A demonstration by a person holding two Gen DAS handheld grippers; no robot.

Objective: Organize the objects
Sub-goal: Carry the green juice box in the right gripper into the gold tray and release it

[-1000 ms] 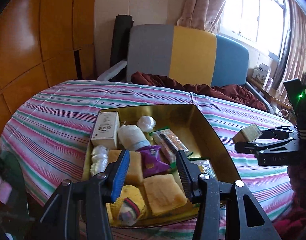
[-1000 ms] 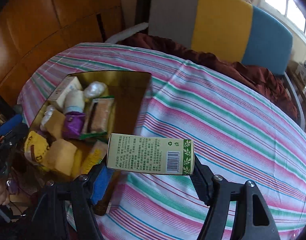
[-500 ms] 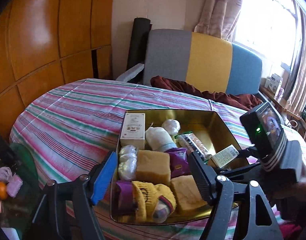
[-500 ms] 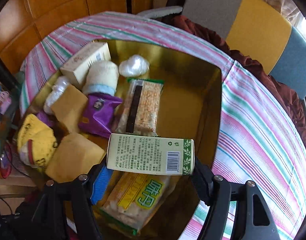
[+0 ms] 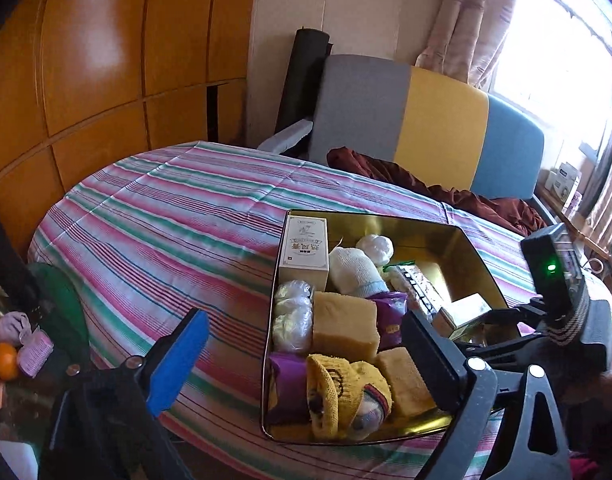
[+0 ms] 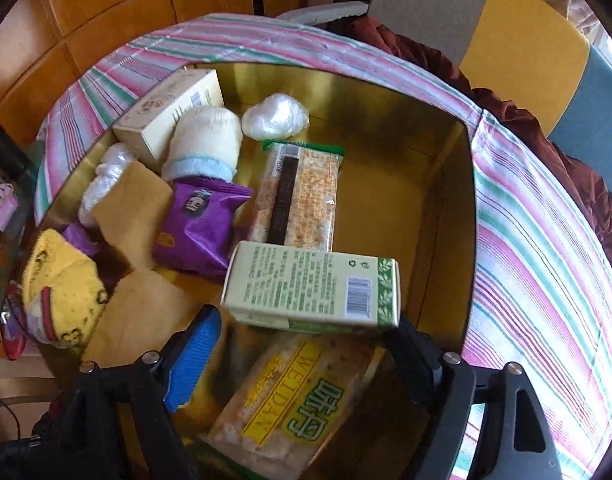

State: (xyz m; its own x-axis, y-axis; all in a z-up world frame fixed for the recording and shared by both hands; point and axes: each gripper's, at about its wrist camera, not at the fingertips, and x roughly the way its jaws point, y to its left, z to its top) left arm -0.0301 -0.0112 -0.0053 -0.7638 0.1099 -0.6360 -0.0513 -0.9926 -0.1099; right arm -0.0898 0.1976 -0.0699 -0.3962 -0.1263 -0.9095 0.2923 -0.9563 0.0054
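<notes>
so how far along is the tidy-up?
Done: snacks, socks and sponges already sit in the gold tin. In hand: right tool opening, green box dropping free over the tin. Left tool empty, opening. Nothing else loose on the striped cloth.

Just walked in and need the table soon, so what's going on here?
A person with a claw in each hand is packing loose items into a gold metal tin on the striped tablecloth. The right claw is opening, leaving a pale green printed carton over the snack packets. The left claw, also opening, holds nothing.
</notes>
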